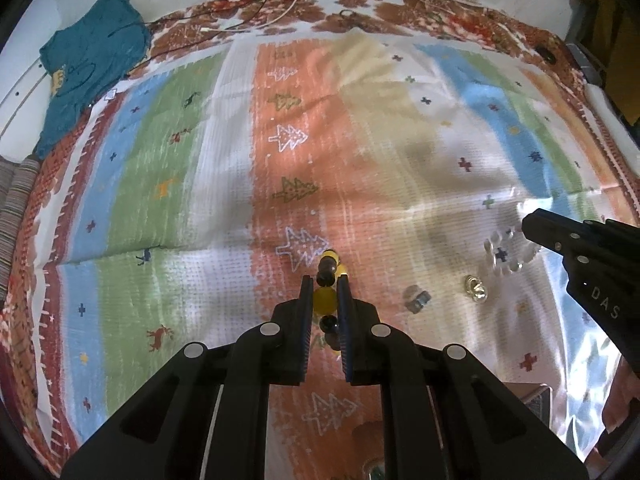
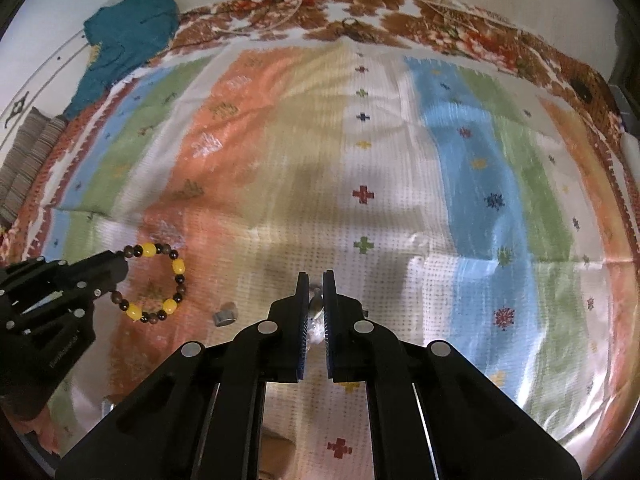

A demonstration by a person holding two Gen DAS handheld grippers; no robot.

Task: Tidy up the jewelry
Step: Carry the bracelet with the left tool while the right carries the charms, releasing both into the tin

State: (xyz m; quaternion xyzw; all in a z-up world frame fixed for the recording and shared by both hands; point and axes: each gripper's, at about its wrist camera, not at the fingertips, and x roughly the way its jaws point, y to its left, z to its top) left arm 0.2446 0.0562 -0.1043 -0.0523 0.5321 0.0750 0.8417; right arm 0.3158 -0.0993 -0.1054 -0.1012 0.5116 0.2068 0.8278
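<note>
Left wrist view: the left claw [image 1: 324, 292] is clamped on a yellow-and-brown bead bracelet [image 1: 329, 276], low over the striped mat [image 1: 168, 184]; a clear bracelet [image 1: 505, 254] lies at the right claw's tip, a gold ring [image 1: 476, 290] just nearer.

Right wrist view: the right claw [image 2: 316, 300] pinches something pale, probably the clear bracelet, level over the mat. Judged mid-pickup; next, carrying both pieces somewhere to sort them.

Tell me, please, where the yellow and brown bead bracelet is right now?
The bead bracelet is clamped in the left gripper, over the cloth's orange stripe, left of the small silver ring.
</note>
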